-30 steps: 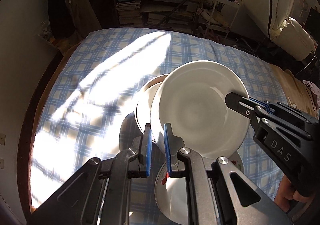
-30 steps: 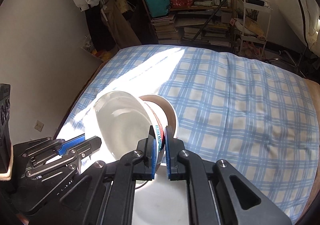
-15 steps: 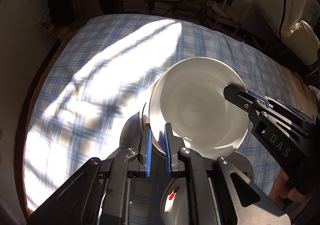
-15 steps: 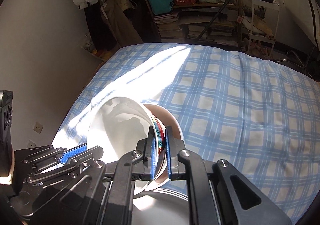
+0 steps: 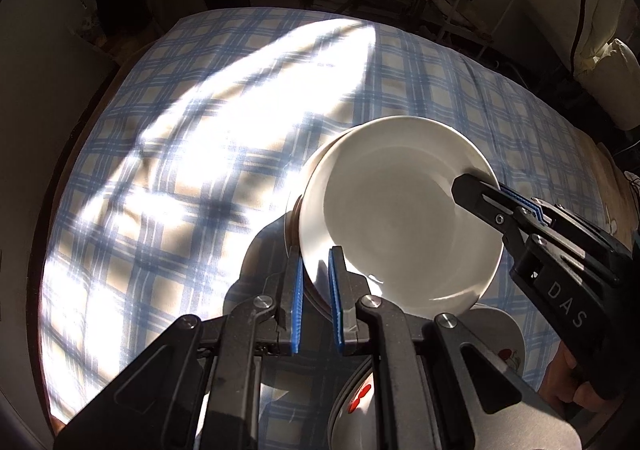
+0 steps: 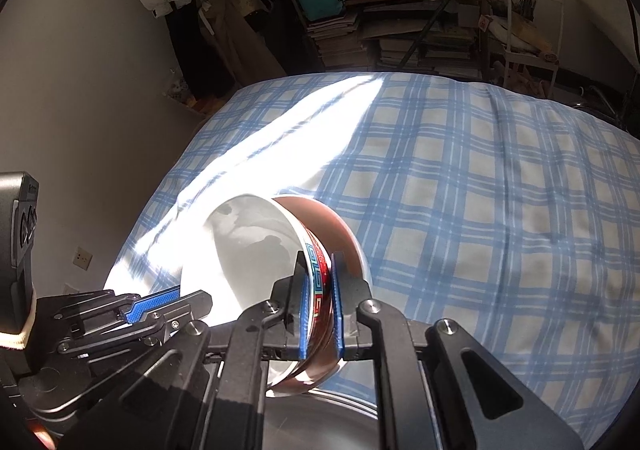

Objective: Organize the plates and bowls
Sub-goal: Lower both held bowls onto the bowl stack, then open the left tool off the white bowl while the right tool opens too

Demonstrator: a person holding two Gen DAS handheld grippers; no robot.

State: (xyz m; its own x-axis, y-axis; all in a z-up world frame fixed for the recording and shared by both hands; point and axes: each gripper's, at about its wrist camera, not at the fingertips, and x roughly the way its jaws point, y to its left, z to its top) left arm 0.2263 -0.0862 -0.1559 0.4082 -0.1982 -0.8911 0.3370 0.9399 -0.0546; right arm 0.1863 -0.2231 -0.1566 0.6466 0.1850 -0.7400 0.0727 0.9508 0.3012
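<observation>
A white bowl (image 5: 400, 210) is held tilted above the bed, with a brown-sided bowl (image 6: 340, 234) nested under it. My left gripper (image 5: 314, 302) is shut on the near rim of the stacked bowls. My right gripper (image 6: 319, 310) is shut on the opposite rim, which carries a red and blue band (image 6: 318, 270); it shows in the left wrist view (image 5: 500, 198) at the right. Below lies a white plate with red marks (image 5: 360, 402), partly hidden by my fingers. A second plate edge (image 5: 500, 334) shows under the bowl.
A blue checked bedcover (image 6: 480, 210) fills the area, with bright sunlight across its left part (image 5: 200, 130). Shelves with books and bags (image 6: 360, 10) stand behind the bed. A white wall (image 6: 80, 90) runs along the left.
Both grippers have carried the stacked bowls lower and nearer the plates below. The white bowl now covers more of the brown one. Both grips are unchanged.
</observation>
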